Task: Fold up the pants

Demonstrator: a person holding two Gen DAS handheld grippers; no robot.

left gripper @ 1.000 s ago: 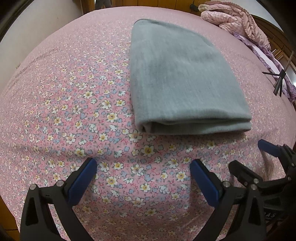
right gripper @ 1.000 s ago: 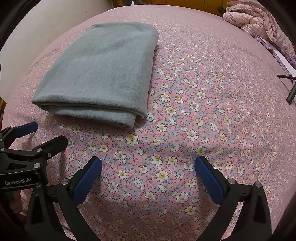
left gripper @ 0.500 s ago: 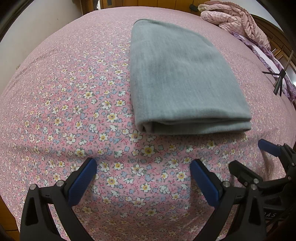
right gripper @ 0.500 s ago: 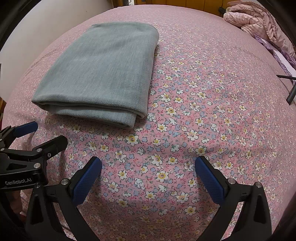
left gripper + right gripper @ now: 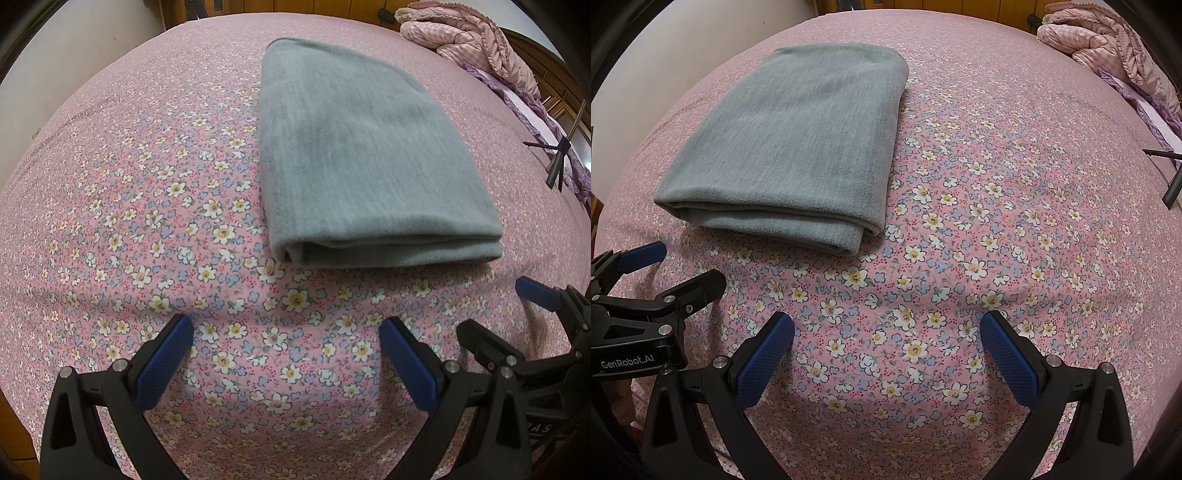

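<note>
Since the pants [image 5: 365, 155] already lie as a neat grey rectangle on the flowered bed [image 5: 147, 206], with stacked layers showing at the near edge, the folding looks finished or nearly so, and the main danger is undoing it. Both claws are spread wide and hold nothing: the left claw [image 5: 286, 349] hangs over bare sheet just short of the bundle's near edge, and the right claw [image 5: 886, 345] does the same further right, with the pants ahead and to its left [image 5: 798, 147]. A careless sweep forward could catch the top layer at that open edge and drag it askew, since soft cloth slides easily on a sheet. Closing on a single layer instead of the whole stack would pull the fold apart.

Around the bed, a pink quilt [image 5: 469, 37] is bunched at the far right corner, well apart from the pants. A dark stand [image 5: 557, 158] rises by the right edge. Nothing lies between the claws and the bundle.
</note>
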